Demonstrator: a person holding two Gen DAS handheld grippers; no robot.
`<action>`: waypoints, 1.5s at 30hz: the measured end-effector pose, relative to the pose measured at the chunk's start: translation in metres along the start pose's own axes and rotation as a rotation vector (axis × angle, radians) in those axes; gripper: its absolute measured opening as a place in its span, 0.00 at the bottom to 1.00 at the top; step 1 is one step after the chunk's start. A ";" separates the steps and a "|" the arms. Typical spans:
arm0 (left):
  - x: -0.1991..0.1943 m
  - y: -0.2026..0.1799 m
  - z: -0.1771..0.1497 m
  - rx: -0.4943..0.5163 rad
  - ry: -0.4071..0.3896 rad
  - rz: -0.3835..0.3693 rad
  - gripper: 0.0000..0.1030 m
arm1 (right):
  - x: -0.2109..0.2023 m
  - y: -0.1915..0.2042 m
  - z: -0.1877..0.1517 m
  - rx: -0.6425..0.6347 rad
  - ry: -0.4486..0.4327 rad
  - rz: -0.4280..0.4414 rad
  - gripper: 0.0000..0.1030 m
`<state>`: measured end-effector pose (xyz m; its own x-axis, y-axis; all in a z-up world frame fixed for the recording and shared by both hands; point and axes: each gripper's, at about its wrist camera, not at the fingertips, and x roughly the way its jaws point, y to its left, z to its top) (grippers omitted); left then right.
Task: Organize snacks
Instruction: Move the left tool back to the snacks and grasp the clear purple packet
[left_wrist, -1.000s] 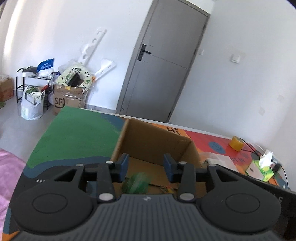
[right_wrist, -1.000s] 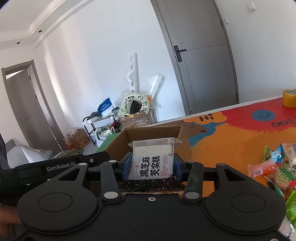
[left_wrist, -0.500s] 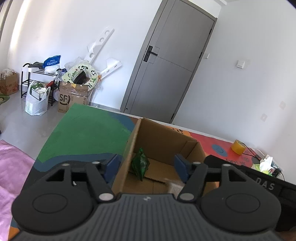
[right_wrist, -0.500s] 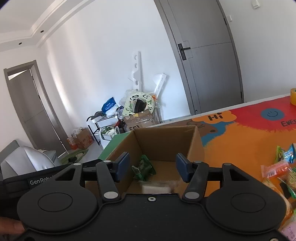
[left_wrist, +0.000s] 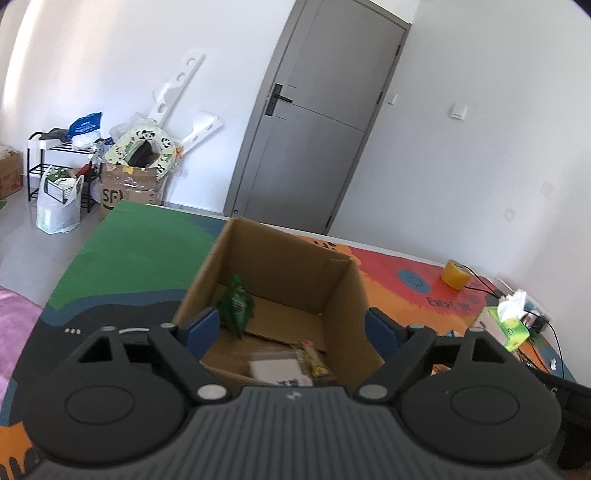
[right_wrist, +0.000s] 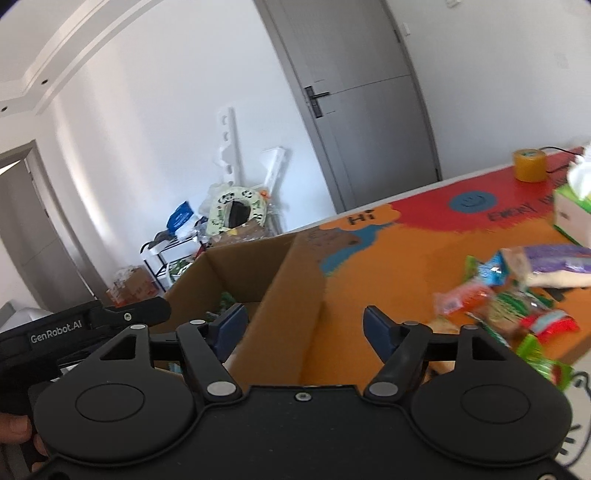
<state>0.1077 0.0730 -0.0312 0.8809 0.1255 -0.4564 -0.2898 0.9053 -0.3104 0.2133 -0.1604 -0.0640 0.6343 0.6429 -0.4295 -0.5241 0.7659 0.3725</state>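
An open cardboard box (left_wrist: 332, 280) stands on the colourful table mat. Inside it a green snack bag (left_wrist: 236, 304) leans on the left wall, and a white packet (left_wrist: 277, 369) and a small yellowish snack (left_wrist: 314, 363) lie on the floor. My left gripper (left_wrist: 291, 330) is open and empty just above the box's near edge. My right gripper (right_wrist: 303, 326) is open and empty over the box's (right_wrist: 288, 288) right wall. A pile of loose snack packets (right_wrist: 517, 295) lies on the mat to its right.
A yellow tape roll (left_wrist: 455, 274) and a green tissue box (left_wrist: 508, 325) sit at the far right of the mat, with cables beside them. The left gripper's body (right_wrist: 85, 325) shows left of the box. A grey door and floor clutter lie beyond the table.
Both grippers opened wide: the left let the green bag drop into the box, the right released the white packet into it. The right gripper has since swung right toward the snack pile.
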 end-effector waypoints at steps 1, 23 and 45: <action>-0.001 -0.003 -0.001 0.003 0.003 -0.004 0.83 | -0.003 -0.003 -0.001 0.003 -0.003 -0.004 0.72; -0.001 -0.065 -0.030 0.082 0.073 -0.105 0.90 | -0.063 -0.066 -0.018 0.080 -0.035 -0.139 0.95; 0.019 -0.129 -0.071 0.185 0.128 -0.202 0.92 | -0.099 -0.137 -0.036 0.173 -0.054 -0.248 0.99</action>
<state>0.1358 -0.0705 -0.0588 0.8558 -0.1066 -0.5061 -0.0298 0.9668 -0.2540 0.2017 -0.3278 -0.1025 0.7623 0.4315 -0.4824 -0.2479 0.8831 0.3983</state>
